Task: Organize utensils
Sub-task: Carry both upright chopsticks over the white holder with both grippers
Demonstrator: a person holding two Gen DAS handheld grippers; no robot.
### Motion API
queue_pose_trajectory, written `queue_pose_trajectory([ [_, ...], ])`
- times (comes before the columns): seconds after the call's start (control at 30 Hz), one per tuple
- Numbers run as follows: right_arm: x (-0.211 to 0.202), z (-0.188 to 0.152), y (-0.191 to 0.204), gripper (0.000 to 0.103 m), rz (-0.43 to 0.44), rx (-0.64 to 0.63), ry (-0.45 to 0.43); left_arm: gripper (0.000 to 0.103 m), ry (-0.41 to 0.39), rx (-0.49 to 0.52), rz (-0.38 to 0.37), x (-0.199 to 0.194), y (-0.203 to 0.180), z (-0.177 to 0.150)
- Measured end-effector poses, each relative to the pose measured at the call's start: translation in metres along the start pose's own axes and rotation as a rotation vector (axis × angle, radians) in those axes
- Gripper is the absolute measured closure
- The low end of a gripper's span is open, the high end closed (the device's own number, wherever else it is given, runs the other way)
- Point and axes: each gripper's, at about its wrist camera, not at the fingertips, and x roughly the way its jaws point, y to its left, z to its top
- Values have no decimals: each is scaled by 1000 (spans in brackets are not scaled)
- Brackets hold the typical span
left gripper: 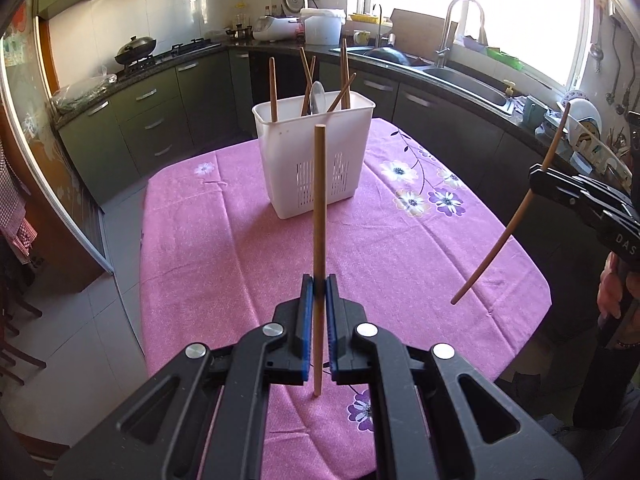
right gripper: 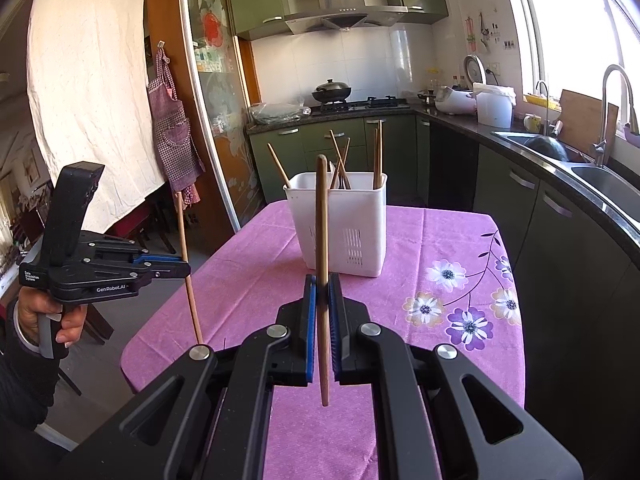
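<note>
Here each claw, left (left gripper: 320,284) and right (right gripper: 322,284), clamps one chopstick; five more stand in the white holder (left gripper: 316,160).

My left hand-held gripper (left gripper: 319,284) pinches a plain wooden chopstick (left gripper: 319,216) near its middle, standing upright above the desk. My right hand-held gripper (right gripper: 322,288) grips a second, darker chopstick (right gripper: 321,240), also upright. Beyond them a white plastic utensil holder (left gripper: 312,160) with slotted sides stands on the desk, several chopsticks (left gripper: 273,88) and a metal spoon (left gripper: 317,98) leaning inside.
</note>
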Motion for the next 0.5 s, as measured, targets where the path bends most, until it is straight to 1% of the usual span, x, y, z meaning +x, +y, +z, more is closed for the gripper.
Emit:
queue_pose_trajectory([
  [0.27, 4, 3, 0, 96, 2, -2, 6, 97, -29, -2, -11, -5, 1, 8],
  [0.37, 5, 11, -2, 96, 8, -4, 5, 97, -39, 1, -21, -8, -1, 21],
  [0.5, 1, 35, -4, 96, 7, -20, -23, 97, -66, -1, -53, -18, -3, 49],
])
